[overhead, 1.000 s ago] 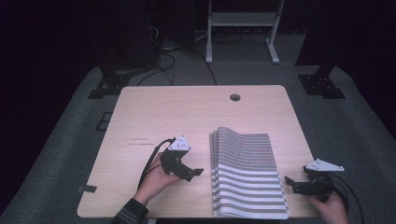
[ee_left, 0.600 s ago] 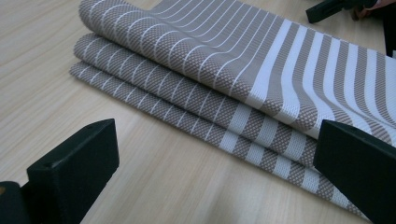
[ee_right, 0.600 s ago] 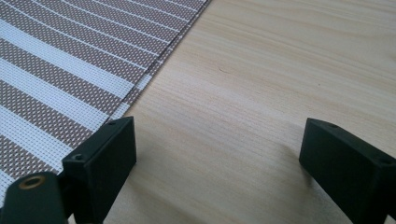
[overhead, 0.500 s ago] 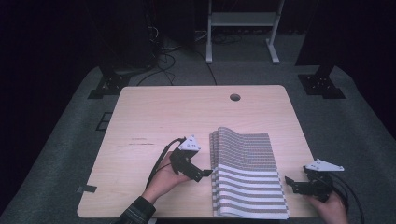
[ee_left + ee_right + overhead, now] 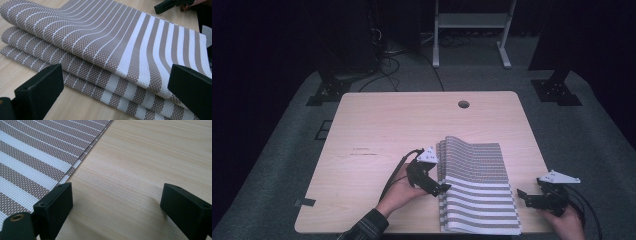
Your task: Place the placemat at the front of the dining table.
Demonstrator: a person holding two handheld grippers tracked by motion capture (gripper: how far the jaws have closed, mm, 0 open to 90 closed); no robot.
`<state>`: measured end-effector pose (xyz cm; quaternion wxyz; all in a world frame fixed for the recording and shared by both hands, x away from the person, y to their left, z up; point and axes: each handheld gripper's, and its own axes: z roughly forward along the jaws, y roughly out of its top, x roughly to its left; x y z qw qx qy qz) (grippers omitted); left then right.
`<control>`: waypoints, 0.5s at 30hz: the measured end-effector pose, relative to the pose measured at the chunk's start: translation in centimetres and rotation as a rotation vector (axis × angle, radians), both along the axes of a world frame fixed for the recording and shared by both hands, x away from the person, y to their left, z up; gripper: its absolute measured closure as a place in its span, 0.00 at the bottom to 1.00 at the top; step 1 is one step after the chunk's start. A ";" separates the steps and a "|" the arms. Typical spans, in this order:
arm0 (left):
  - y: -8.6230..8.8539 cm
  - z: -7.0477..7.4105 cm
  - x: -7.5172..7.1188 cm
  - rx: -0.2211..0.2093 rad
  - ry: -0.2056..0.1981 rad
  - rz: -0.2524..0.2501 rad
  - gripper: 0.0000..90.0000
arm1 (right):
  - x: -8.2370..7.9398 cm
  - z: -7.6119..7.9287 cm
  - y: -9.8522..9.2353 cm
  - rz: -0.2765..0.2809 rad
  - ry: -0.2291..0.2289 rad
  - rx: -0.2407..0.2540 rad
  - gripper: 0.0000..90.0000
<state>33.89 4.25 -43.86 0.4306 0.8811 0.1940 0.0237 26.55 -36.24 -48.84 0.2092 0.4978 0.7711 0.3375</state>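
Observation:
A folded brown-and-white striped woven mat [image 5: 477, 187] lies on the wooden table [image 5: 387, 130], at its front right. In the left gripper view the striped mat [image 5: 112, 50] shows several stacked layers with the folded edge facing the camera. My left gripper [image 5: 438, 190] stands open at the mat's left edge, its jaws wide on either side of the folds and pressing on nothing. My right gripper [image 5: 524, 196] is open just right of the mat's right edge, low over bare wood. In the right gripper view the mat's edge [image 5: 37, 157] runs along the left.
A round cable hole [image 5: 463, 104] sits near the table's far edge. Dark stands, cables and a white frame [image 5: 469, 30] are on the floor beyond the table. Bare wood stretches over the table's left and far parts.
My left gripper has moved right, from a little way off the mat up to its left edge. The right gripper has stayed where it was.

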 end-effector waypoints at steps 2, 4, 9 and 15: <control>-0.3 0.0 0.0 -0.002 0.002 -0.002 0.00 | 0.0 0.0 0.0 0.000 0.000 0.000 0.11; -0.4 -0.1 0.1 0.000 0.003 -0.005 0.00 | 0.0 0.0 0.0 0.000 0.000 0.000 0.11; -1.0 -0.4 0.1 0.012 0.010 -0.015 0.00 | 0.0 0.0 0.0 0.000 0.000 0.000 0.11; -1.9 -1.1 0.1 0.038 0.028 -0.030 0.00 | 0.0 0.0 0.0 0.000 0.000 0.000 0.11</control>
